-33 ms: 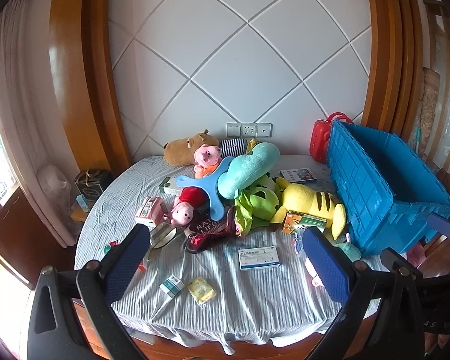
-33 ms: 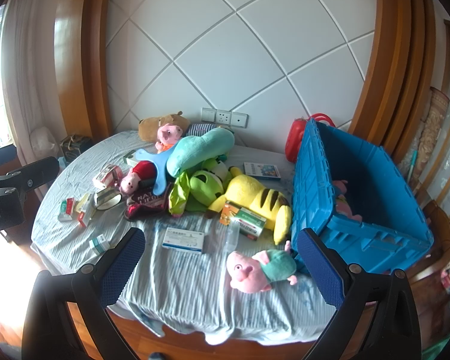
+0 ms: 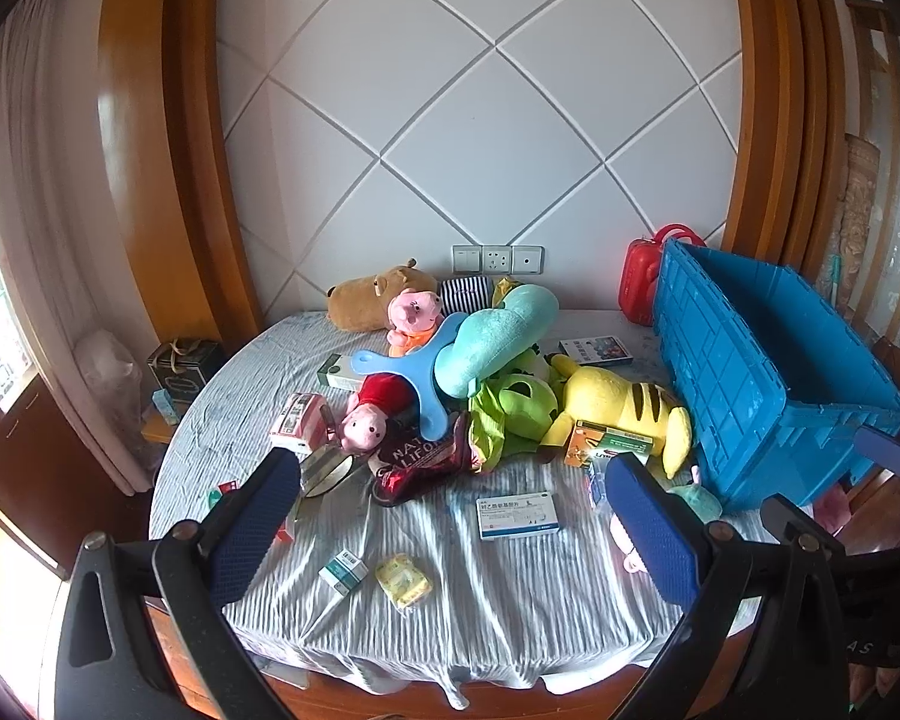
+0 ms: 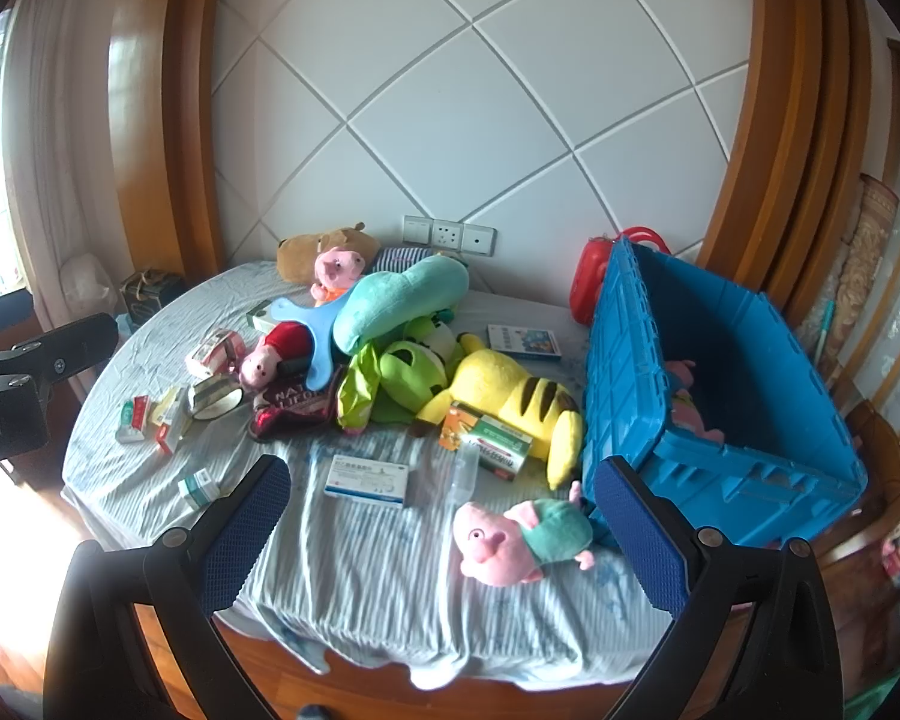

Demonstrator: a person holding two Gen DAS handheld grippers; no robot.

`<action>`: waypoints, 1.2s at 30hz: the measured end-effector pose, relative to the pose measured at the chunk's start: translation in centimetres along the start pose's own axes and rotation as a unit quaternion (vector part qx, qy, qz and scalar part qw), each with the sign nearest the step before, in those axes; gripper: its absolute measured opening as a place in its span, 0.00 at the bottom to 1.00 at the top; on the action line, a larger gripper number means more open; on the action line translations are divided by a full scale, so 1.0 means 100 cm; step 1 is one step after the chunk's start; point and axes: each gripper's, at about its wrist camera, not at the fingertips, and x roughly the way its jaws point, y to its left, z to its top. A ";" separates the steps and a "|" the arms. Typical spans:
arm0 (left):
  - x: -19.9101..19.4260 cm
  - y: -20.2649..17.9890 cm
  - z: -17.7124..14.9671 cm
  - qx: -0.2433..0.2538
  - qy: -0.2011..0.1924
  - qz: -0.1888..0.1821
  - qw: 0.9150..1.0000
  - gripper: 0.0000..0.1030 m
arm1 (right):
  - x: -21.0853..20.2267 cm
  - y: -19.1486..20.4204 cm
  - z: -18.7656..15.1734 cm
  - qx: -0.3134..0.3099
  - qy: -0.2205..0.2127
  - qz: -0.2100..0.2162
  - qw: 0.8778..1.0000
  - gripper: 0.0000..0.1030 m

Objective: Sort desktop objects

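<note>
A pile of plush toys lies mid-table: a yellow striped plush (image 3: 618, 408), a green one (image 3: 516, 408), a teal one (image 3: 498, 336) and a pink pig in red (image 3: 366, 420). A white-and-blue medicine box (image 3: 517, 515) lies in front of the pile. A pink pig in a green top (image 4: 522, 540) lies near the table's front edge, between my right gripper's fingers but untouched. The blue crate (image 4: 720, 390) stands at the right with a pink plush (image 4: 684, 402) inside. My left gripper (image 3: 450, 480) and my right gripper (image 4: 441, 480) both hover open above the near edge, holding nothing.
A striped cloth covers the round table (image 3: 510, 612). Small medicine boxes (image 4: 150, 414) lie at the left; a green-white box (image 3: 343, 570) and a yellow packet (image 3: 403, 581) lie near the front. A red case (image 3: 639, 282) stands behind the crate, and a brown plush (image 3: 372, 297) lies by the wall.
</note>
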 end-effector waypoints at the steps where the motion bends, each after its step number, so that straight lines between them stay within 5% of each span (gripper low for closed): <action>1: 0.000 0.000 0.000 0.002 0.000 0.001 1.000 1.00 | -0.001 0.000 0.000 0.000 0.000 0.000 1.000 1.00; 36: -0.003 -0.002 -0.004 0.017 -0.008 0.012 1.000 1.00 | -0.003 0.006 0.004 0.000 0.003 0.003 1.000 1.00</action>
